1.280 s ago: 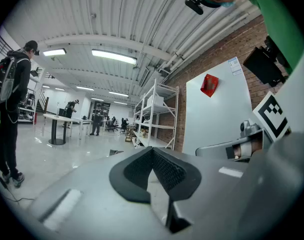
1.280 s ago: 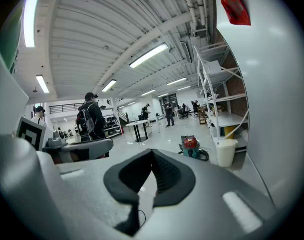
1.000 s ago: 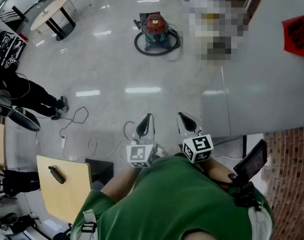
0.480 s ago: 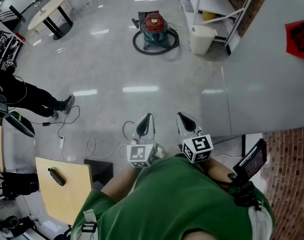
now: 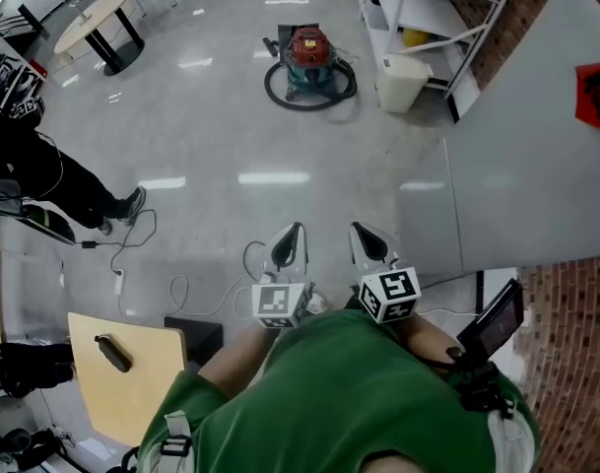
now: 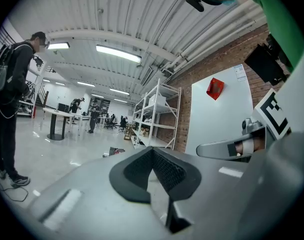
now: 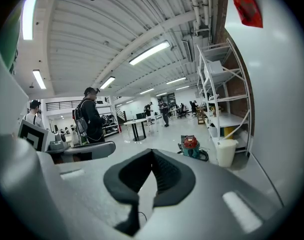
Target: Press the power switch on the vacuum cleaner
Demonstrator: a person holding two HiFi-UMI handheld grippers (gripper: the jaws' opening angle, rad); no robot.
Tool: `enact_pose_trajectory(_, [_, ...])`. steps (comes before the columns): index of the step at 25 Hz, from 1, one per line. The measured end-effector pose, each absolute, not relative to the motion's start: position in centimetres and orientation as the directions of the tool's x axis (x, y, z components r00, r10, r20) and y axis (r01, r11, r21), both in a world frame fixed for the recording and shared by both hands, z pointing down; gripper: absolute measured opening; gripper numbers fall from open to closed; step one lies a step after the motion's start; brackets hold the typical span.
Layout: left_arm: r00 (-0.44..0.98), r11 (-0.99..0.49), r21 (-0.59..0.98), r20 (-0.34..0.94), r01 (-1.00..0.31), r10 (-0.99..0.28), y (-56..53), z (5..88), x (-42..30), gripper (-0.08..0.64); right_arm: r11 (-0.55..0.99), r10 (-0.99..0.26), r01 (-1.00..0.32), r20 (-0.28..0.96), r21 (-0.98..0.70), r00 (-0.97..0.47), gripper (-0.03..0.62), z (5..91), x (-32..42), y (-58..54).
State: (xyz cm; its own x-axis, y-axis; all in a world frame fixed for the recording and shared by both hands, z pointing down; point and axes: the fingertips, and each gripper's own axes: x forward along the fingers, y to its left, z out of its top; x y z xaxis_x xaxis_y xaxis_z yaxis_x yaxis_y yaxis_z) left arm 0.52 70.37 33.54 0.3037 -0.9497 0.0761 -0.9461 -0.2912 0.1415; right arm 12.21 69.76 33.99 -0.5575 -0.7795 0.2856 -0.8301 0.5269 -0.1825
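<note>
The vacuum cleaner (image 5: 307, 55) has a red top, a teal body and a black hose coiled round it. It stands on the grey floor far ahead, near a white shelf rack, and shows small in the right gripper view (image 7: 190, 145). Both grippers are held close to my body, far from the vacuum. The left gripper (image 5: 288, 243) is shut with nothing in it, its dark pads meeting (image 6: 152, 153). The right gripper (image 5: 368, 239) beside it is also shut and empty (image 7: 152, 155).
A white bin (image 5: 402, 79) and a white shelf rack (image 5: 418, 8) stand right of the vacuum. A white panel (image 5: 536, 156) fills the right side. A person in black (image 5: 43, 180) stands at left by cables (image 5: 147, 254). A wooden seat (image 5: 127, 368) is near my left.
The person in black has shifted a little at the left. The view has turned slightly, so the shelf and bin show more. Both grippers stay shut in the same place.
</note>
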Motion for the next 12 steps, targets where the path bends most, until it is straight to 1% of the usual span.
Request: enact_pose_trajectory(12, [0.289,-0.276,0.150,0.068,-0.949,-0.955,68.7,33.5,-1.2,0.008,0.543,-0.772,-0.823,0.284,-0.170,-0.568,0.003,33.8,10.1,67.9])
